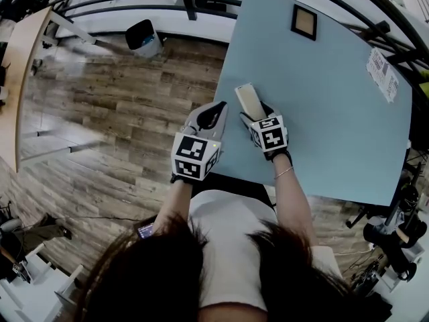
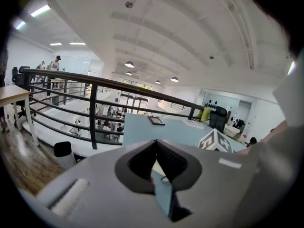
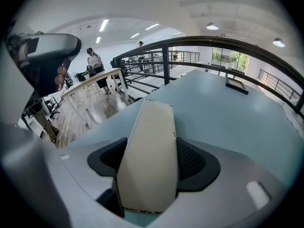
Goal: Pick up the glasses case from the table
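Right gripper view shows the right tool (image 3: pixel 151 163) pinching the cream, oblong, hard glasses case (image 3: pixel 148 141) across its width, the far end pointing out over the pale blue flat surface (image 3: pixel 228 122); the grasp looks done, and I judge that only the lift is left; the left tool (image 2: pixel 156 144) is pressed together on nothing, beside the left edge of the surface, over the wooden plank floor (image 1: pixel 100 113); there is open room ahead, the small dark-framed picture (image 1: pixel 304 21) well apart.
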`<state>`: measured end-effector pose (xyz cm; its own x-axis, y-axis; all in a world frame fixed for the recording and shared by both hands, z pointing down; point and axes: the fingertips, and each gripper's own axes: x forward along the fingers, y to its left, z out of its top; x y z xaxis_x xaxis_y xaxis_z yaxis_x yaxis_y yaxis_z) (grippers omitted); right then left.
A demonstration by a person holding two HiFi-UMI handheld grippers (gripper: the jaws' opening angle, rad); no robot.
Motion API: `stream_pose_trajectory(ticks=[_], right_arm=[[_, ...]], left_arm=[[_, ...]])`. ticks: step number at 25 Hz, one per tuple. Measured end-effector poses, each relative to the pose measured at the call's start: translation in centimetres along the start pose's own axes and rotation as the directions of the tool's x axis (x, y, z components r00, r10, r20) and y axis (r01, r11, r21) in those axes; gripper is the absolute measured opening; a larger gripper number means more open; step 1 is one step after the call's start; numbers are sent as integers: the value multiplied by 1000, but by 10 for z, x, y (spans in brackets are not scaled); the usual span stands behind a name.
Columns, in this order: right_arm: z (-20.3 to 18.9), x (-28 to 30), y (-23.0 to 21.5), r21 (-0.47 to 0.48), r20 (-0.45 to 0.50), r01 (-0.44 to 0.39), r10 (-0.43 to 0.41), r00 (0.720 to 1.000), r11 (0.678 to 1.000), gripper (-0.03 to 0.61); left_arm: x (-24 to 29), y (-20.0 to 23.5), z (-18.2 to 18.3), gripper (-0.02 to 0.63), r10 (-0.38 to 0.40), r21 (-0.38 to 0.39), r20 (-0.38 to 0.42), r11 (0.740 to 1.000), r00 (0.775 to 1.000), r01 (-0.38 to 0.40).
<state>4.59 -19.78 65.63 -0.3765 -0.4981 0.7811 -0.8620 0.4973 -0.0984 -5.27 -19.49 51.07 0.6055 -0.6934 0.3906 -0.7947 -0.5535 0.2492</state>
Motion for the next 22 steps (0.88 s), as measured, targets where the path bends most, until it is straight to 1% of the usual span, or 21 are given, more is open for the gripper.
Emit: stream_pose_trajectory(ticks=[11,22], right_arm=[[7,-7,11,15,32,-3,3,999,1000,321],[34,-31,4,30,126,24,-28,992,999,321]], left_arm=[[-7,7,7,57,19,5,19,1000,1000,-19],[-10,2,20,57,21,21,43,1000,999,-22]])
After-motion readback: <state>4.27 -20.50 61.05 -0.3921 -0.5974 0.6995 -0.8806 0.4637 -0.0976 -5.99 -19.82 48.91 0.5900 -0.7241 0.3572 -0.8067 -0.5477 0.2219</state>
